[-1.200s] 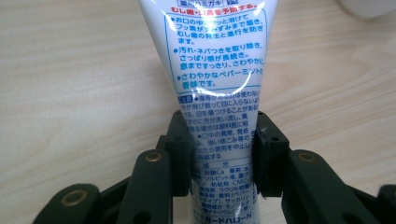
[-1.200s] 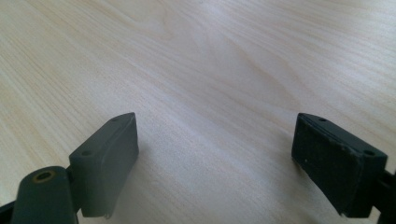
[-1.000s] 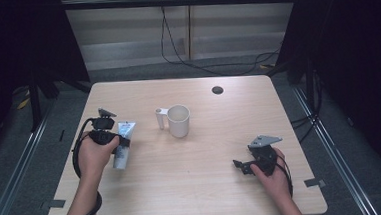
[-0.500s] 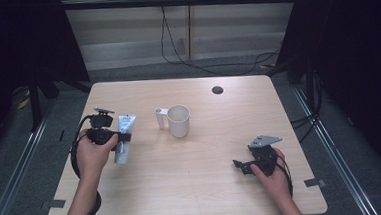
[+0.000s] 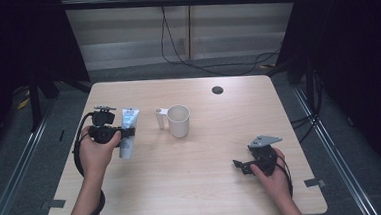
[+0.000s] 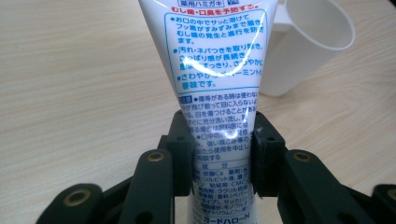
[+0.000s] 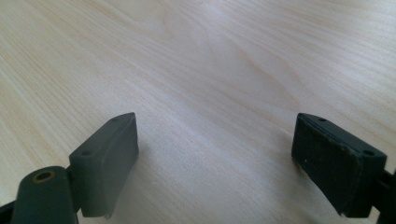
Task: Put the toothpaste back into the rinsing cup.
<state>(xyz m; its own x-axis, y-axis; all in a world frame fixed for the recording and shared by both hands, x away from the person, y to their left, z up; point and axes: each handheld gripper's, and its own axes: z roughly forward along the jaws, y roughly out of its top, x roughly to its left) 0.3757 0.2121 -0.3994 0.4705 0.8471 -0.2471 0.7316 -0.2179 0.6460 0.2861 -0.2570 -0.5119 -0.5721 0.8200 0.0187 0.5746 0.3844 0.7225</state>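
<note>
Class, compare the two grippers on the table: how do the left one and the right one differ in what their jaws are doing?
The left gripper has its jaws shut on a white toothpaste tube; the right gripper has its jaws wide open with nothing between them. The left gripper sits near the white mug; the right gripper sits apart over bare table. Both are black and hand-held.

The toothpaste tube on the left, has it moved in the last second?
Yes. The toothpaste tube, clamped in the left gripper, has shifted a little toward the table's far edge and stands straighter, while the white mug has stayed put.
</note>
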